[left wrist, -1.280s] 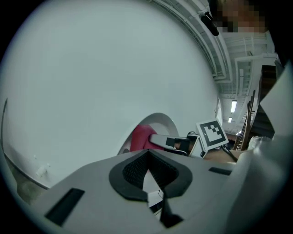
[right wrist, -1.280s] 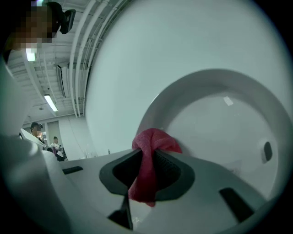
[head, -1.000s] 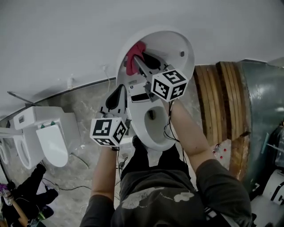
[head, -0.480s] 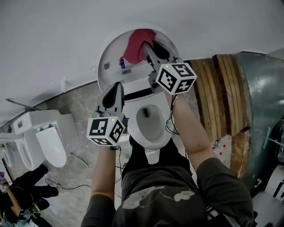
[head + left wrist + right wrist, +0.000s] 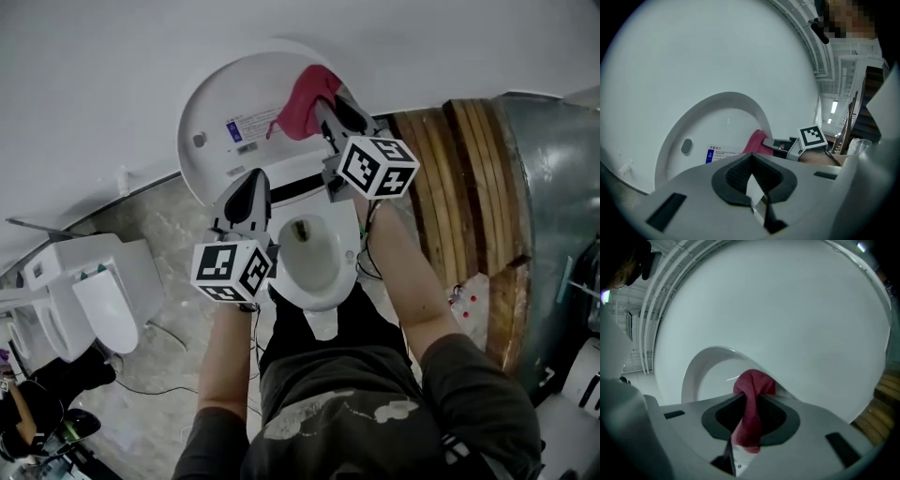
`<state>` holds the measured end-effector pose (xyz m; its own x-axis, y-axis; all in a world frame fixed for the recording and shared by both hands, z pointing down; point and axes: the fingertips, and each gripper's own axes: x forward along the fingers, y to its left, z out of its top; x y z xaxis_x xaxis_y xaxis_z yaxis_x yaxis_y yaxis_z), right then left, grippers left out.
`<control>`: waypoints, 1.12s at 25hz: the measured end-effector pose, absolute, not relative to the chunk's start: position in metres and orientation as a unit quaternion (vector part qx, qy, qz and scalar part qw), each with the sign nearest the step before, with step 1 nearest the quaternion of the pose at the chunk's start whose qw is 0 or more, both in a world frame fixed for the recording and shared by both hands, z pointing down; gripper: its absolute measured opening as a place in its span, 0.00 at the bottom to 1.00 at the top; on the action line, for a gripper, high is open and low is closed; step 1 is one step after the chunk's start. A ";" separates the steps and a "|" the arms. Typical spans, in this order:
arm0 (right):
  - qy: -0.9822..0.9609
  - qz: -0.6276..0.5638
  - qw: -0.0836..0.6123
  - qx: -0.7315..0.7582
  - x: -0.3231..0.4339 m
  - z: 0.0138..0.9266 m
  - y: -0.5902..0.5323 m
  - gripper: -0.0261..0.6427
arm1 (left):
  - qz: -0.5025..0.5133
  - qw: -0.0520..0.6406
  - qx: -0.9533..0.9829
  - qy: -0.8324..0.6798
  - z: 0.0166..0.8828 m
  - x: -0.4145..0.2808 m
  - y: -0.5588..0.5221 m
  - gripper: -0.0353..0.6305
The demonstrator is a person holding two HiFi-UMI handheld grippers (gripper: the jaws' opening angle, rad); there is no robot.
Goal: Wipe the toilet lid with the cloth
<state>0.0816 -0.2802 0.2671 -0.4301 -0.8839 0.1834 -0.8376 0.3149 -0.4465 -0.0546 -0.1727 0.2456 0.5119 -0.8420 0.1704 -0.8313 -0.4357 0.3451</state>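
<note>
The cloth (image 5: 751, 420) fills the gap of the right gripper (image 5: 752, 398). In the right gripper view its jaws are clamped on a hanging red strip. The rest bunches just beyond the tips, against the raised toilet lid (image 5: 705, 376). The jaws' grey bodies cut off the lower part of that view, so how much cloth lies flat on the lid cannot be told. The left gripper (image 5: 751, 160) has its jaws drawn together on nothing, with only a thin pale sliver between the dark pads. Its bodies likewise cover the lid's lower edge and everything beneath.

Only the left gripper view shows the lid's inner face. A printed label (image 5: 719, 153), too small to read, lies beyond the jaws and to their left, and a grey bumper (image 5: 686, 146) lies further left. Beyond and to the right of its tips, the right gripper is seen from the side, its marker cube (image 5: 813, 137) behind the jaws and the cloth at their tips.

Only the head view shows both grippers together. The left one points toward the lid but stops short of it, beside the bowl (image 5: 349, 258). The right one's tips meet the cloth near the lid's upper edge. A second toilet (image 5: 103, 300) stands well off past the left gripper, and wooden boards (image 5: 469, 197) lie past the right. A person (image 5: 28, 412) is cut off at the corner.
</note>
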 end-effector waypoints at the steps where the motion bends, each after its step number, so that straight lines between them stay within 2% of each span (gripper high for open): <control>1: 0.811 -0.243 0.044 -0.531 0.080 0.266 -0.278 0.15 | -0.015 0.197 0.846 -0.494 0.247 -0.057 -0.172 0.06; 5: 0.832 -0.233 0.050 -0.501 0.043 0.254 -0.262 0.15 | -0.022 0.204 0.839 -0.504 0.252 -0.083 -0.169 0.06; 10: 0.856 -0.266 0.064 -0.440 -0.044 0.264 -0.238 0.15 | -0.020 0.200 0.830 -0.520 0.265 -0.126 -0.166 0.06; 17: 0.888 -0.263 0.035 -0.375 -0.142 0.282 -0.223 0.15 | -0.011 0.198 0.830 -0.521 0.286 -0.167 -0.148 0.06; 22: 0.886 -0.266 0.036 -0.378 -0.149 0.296 -0.237 0.15 | 0.002 0.212 0.819 -0.534 0.304 -0.184 -0.137 0.06; 28: 0.864 -0.281 0.062 -0.414 -0.092 0.307 -0.250 0.15 | 0.000 0.210 0.820 -0.533 0.306 -0.165 -0.152 0.06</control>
<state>-0.0923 -0.2498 0.3066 -0.6502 -0.7493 0.1257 -0.6798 0.4999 -0.5367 -0.1654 -0.1516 0.3063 0.4326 -0.8735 0.2232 -0.8733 -0.3443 0.3448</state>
